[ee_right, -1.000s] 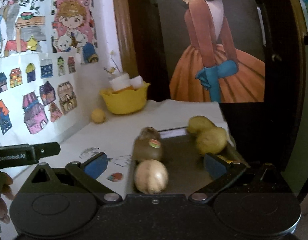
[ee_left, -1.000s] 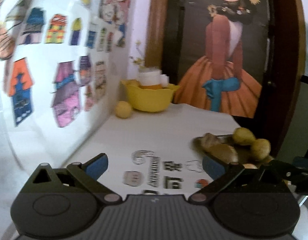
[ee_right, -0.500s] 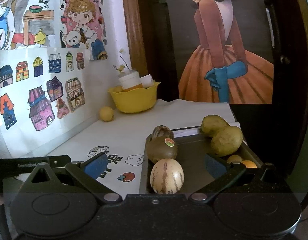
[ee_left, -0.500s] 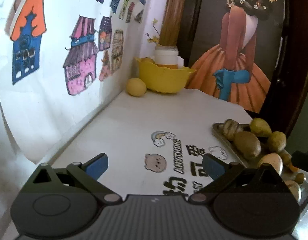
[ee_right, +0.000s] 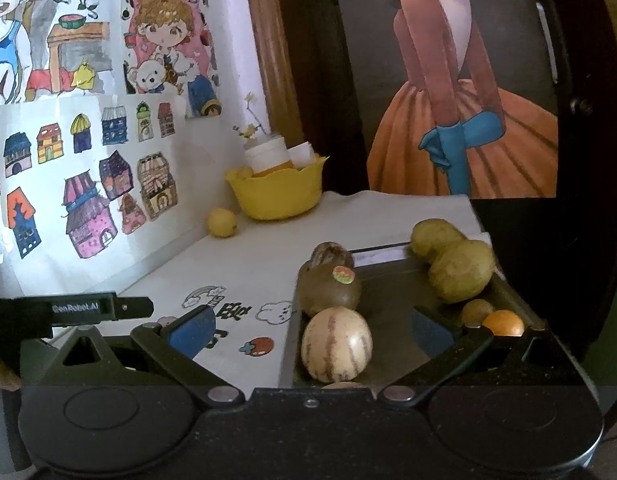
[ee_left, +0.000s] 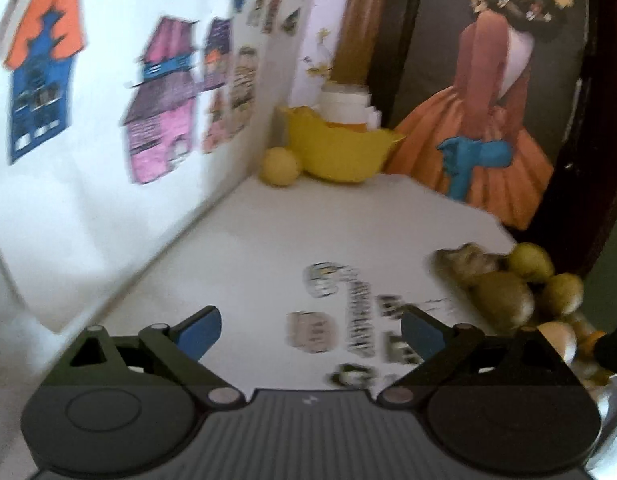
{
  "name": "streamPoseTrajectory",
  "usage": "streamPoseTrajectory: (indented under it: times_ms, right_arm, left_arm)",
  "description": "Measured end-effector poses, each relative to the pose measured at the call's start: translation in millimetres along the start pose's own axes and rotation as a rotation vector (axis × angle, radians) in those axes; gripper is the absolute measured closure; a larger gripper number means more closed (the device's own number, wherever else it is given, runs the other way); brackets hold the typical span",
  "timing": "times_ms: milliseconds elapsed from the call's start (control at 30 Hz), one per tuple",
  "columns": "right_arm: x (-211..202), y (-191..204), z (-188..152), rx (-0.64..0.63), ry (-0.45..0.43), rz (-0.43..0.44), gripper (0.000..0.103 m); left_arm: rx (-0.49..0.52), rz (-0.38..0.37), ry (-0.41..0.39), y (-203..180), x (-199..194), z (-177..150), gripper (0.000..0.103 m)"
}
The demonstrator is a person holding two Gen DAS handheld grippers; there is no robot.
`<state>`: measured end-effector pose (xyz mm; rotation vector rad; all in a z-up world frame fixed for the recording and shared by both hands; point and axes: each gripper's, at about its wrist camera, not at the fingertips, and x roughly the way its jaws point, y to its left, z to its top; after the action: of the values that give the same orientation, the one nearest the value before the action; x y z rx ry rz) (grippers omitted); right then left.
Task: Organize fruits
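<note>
Now | left hand-held gripper [ee_left: 310, 330] spread, empty over table [ee_left: 308, 232]; right hand-held gripper [ee_right: 310, 330] spread | striped fruit [ee_right: 336, 344] between its fingers, on tray [ee_right: 392, 264]

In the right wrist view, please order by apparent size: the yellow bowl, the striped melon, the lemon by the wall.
1. Yellow bowl, though farther away.
2. Striped melon; nearness enlarges it.
3. Lemon, smallest, but far, so unsure.
</note>
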<state>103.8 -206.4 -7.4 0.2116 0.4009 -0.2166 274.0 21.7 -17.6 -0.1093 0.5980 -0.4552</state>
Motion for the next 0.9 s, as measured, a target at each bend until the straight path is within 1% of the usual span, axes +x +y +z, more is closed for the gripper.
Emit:
streamPoseTrajectory:
  times_ms: [133,267,400,500,600,700,833,900]
  right_arm:
    - [-4.3,-14.9,2.6,0.005,0.003,-0.022,0.001]
    - [-5.9,-33.1,2.2,-0.065,0.03,-0.085,0.001]
    - [-7.0,-55.7,-1.4,-0.121,0.037,-0.157,0.001]
    - [-5.3,-72.0,-3.6,-0.122,0.042,-0.188,0.001]
    - [-4.1,-83.9,-6.1,-0.107,0.041,-0.204,0.001]
    - [-5.6,-91.8,-9.2,-0.086,0.041,-0.199,0.001]
    - [-8.6,-97.2,-13.6,-0.061,0.042,-0.183,0.001]
    - [-9.9,-98.6,-13.7,-0.05,0.036,-0.186,0.001]
  left_arm:
    - [-0.001,-0.077,-0.025,-34.2,-0.4,6.4,0.004]
    - [-0.007,-0.163,-0.046,-74.0,3.7,11.3,0.004]
    - [-0.058,-0.238,-0.056,-107.6,10.1,12.6,0.004]
    - [-0.082,-0.284,-0.054,-128.9,14.5,8.6,0.004]
    - [-0.106,-0.319,-0.052,-143.4,17.1,0.5,0.004]
    - [-0.126,-0.34,-0.062,-149.3,22.0,-6.1,0.003]
    - [-0.148,-0.382,-0.074,-152.1,28.1,-6.7,0.003]
    - [-0.137,-0.404,-0.091,-157.1,26.0,-5.1,0.003]
